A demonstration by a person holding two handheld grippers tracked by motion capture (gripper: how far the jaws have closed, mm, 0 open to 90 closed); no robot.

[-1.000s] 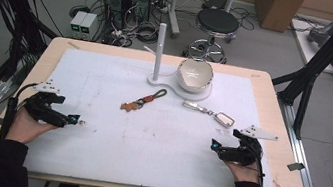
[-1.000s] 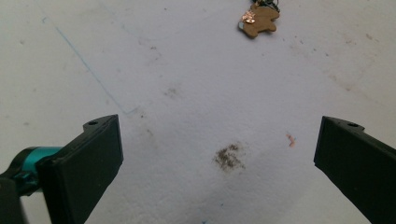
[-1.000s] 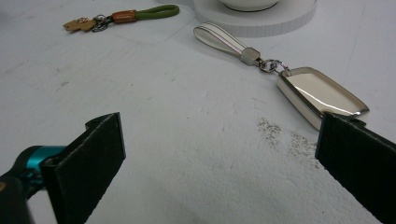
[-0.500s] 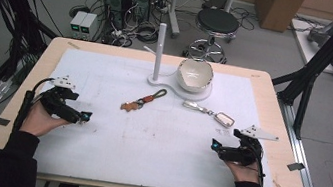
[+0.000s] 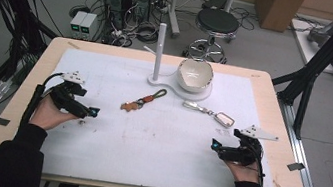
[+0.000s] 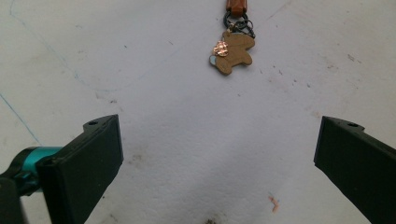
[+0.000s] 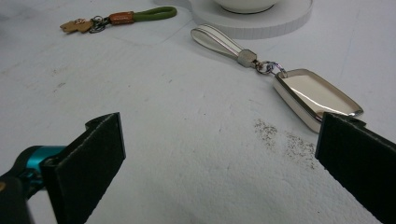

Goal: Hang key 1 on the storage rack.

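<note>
The jaws of the left gripper (image 6: 217,158) stand wide open, with nothing between them but the white bench cover (image 6: 163,102). Just ahead of them lies the brown charm (image 6: 232,52), flat and shaped like a small animal, with a copper-coloured flower on it and dark rings above it. The left gripper view shows these fine details; from the high view the charm (image 5: 128,106) is a small brown spot, but there its green cord (image 5: 157,94) is seen whole, a loop that runs toward the stand (image 5: 159,52).

The jaws of the right gripper (image 7: 219,163) are also wide open and hold nothing. The silver fob (image 7: 315,98) lies near the right-hand jaw, partly hidden behind it; it is a shiny rectangular metal piece with rounded corners, joined by a small ring to a pale flat strap (image 7: 217,39). The right gripper view shows grey dust marks on the cover beside the fob.

In the high view the left gripper (image 5: 86,110) is to the left of the charm, the right gripper (image 5: 221,148) below the fob (image 5: 224,118). Behind the two keyrings stand a white post with a peg and a glossy white bowl (image 5: 195,74) on one round base, on the wooden bench (image 5: 275,98)
</note>
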